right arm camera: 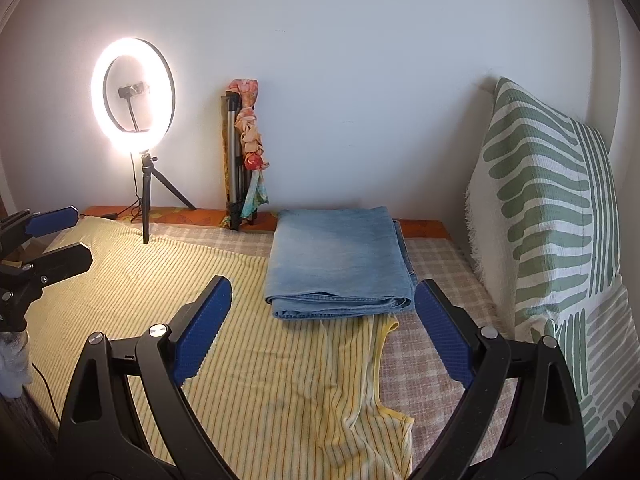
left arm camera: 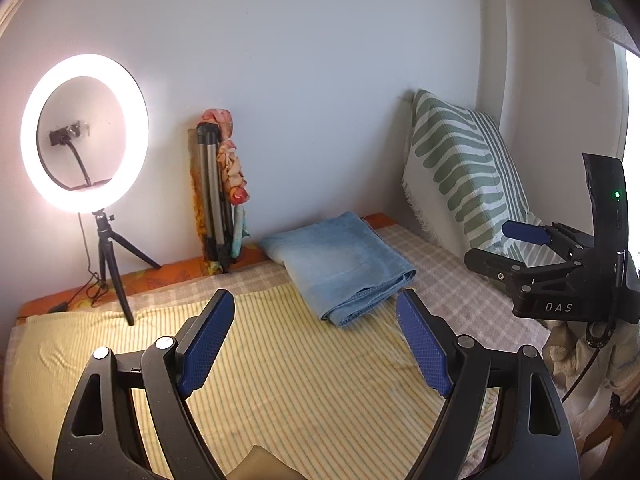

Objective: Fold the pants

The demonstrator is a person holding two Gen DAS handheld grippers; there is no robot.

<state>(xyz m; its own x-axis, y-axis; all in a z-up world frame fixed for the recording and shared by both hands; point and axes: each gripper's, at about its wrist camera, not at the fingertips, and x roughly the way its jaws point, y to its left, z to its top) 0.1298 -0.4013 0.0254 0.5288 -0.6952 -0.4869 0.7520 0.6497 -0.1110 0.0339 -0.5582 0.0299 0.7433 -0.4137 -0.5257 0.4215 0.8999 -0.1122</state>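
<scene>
Left claw (left arm camera: pixel 316 344) spread wide, gripping nothing, above yellow striped cloth (left arm camera: pixel 248 368); right claw (right arm camera: pixel 322 330) likewise released, poised just short of folded blue pants (right arm camera: pixel 340 258); pants lying flat on bed (right arm camera: pixel 444 264), near wall, between folded tripod (right arm camera: pixel 240 160) and green-patterned pillow (right arm camera: pixel 552 208); ring light (right arm camera: pixel 134 92) lit at left.

Lit ring light (left arm camera: pixel 84 133) at left is blown out to white in both views, with a warm halo on the wall (left arm camera: pixel 300 60) around it. Daylight glare at the left-wrist view's far right edge. Room evenly bright; soft shadows. Strong fisheye bending, dark vignette in the corners. Focus sharp mid-frame, slightly soft at the rims. Pale wash on the yellow striped cloth (right arm camera: pixel 132 280) near the lamp.
</scene>
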